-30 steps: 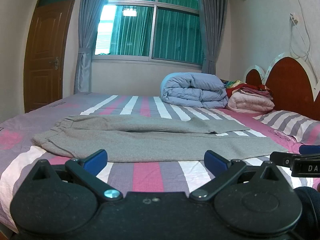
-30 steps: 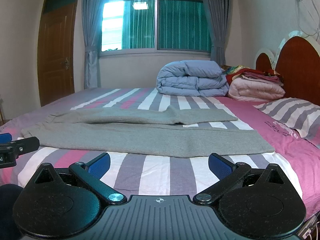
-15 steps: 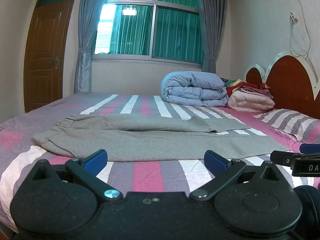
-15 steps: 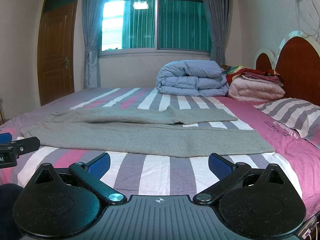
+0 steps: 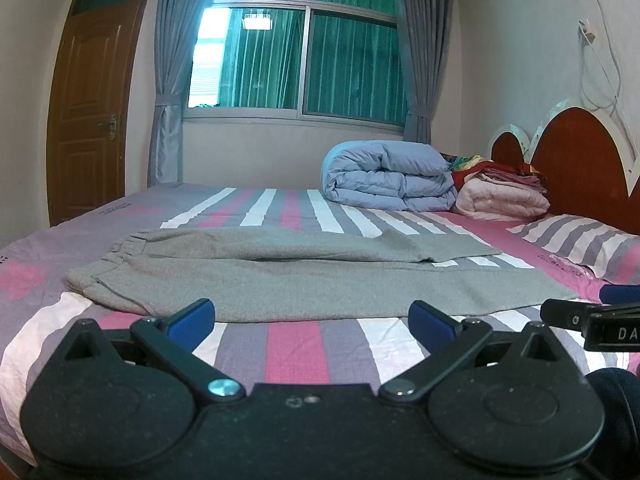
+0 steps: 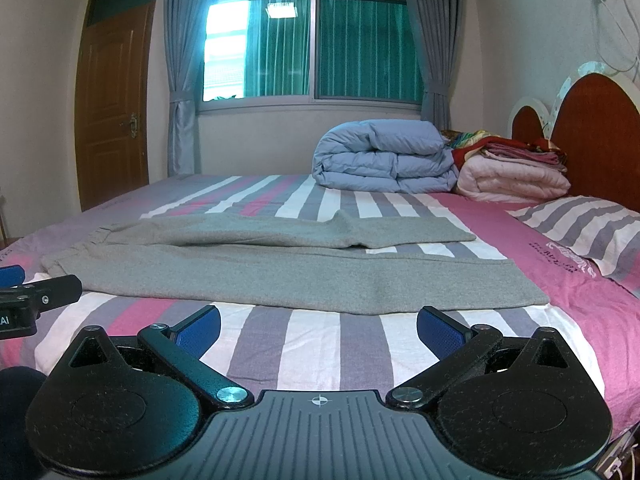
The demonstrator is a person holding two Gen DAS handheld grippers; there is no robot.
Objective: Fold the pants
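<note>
Grey pants point(image 5: 304, 280) lie spread flat across the striped bed, waistband at the left, both legs running right, the far leg shorter in view. They also show in the right wrist view point(image 6: 296, 264). My left gripper point(image 5: 312, 320) is open and empty, just short of the near leg's front edge. My right gripper point(image 6: 320, 326) is open and empty, in front of the near leg towards its cuff end. Each gripper shows at the edge of the other's view.
The bed point(image 5: 296, 344) has a pink, grey and white striped sheet. A folded blue duvet point(image 5: 388, 176) and a pink blanket stack point(image 5: 500, 196) sit at the back right by the headboard point(image 5: 580, 160). A striped pillow point(image 6: 580, 228) lies at right. A door point(image 5: 92, 120) stands at left.
</note>
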